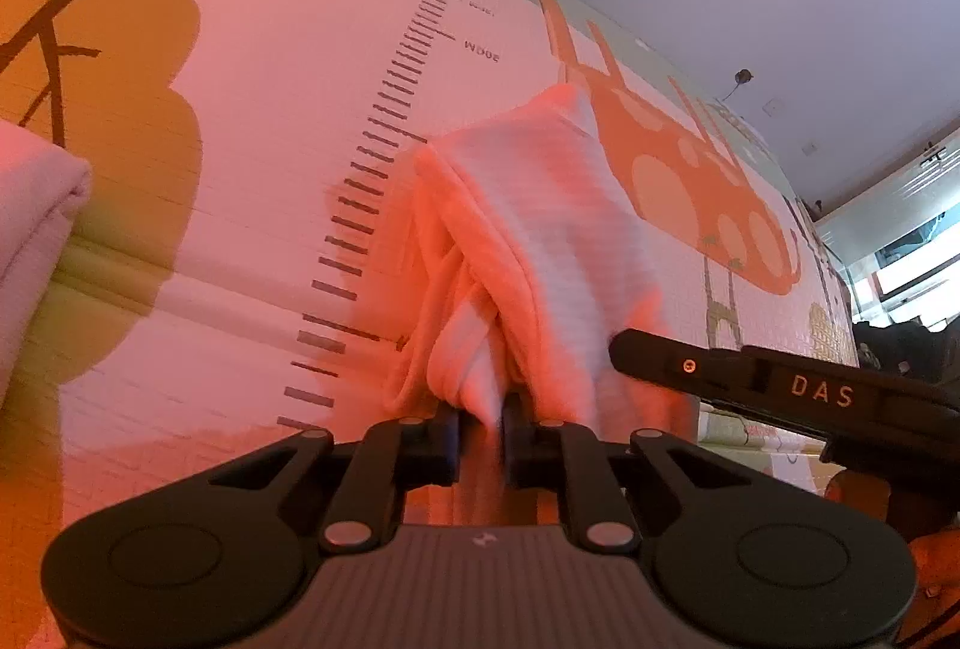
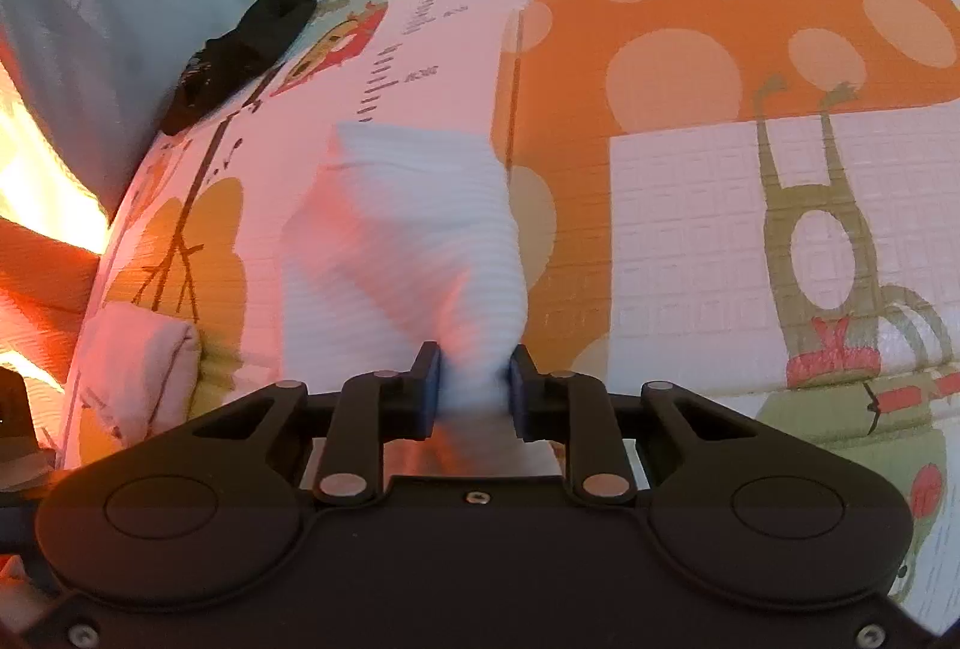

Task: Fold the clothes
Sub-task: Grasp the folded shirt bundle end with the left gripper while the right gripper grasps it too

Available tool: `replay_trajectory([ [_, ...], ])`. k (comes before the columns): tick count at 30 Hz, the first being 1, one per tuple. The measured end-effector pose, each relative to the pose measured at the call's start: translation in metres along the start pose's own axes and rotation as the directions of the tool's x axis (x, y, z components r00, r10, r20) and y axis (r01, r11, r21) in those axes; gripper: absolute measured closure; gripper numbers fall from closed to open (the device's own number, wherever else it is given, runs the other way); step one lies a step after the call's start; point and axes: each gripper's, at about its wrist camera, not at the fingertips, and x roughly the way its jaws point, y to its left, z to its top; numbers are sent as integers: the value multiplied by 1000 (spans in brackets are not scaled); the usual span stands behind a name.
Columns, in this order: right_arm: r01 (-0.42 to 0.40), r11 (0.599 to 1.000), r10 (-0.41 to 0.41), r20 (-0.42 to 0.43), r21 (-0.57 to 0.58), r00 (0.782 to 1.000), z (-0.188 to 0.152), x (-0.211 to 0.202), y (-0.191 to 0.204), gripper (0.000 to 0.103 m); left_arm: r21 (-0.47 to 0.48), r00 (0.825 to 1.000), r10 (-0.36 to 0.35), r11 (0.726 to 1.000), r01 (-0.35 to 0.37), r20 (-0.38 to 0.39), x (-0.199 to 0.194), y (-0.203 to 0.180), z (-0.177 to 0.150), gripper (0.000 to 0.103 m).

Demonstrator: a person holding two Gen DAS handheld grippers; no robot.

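On play mat (image 1: 252, 181), white ribbed garment (image 1: 540, 229) lies bunched. We note left claw (image 1: 483, 430) clenched on its near edge, right claw (image 2: 474, 388) clenched on neighbouring edge. Which hem, we cannot tell; fabric blurred. We advise: lift both evenly, keep edge taut, lay fold square. Folded pink cloth (image 1: 36, 217) lies apart at left.

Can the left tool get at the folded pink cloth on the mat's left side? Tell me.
Probably not yet. The left tool is shut on the white garment. The folded pink cloth lies apart with bare mat between, so the path looks free once it lets go.
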Motion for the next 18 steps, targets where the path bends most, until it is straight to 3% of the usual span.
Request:
replay_trajectory([
  [10,-31,1000,31,-26,5,999,-15,-10,15,83,22,1000,16,1000,-16,-4,-21,10,-13,90],
  [18,-53,998,55,-55,26,997,-50,-20,27,83,41,999,35,999,-35,-8,-42,22,-40,90],
])
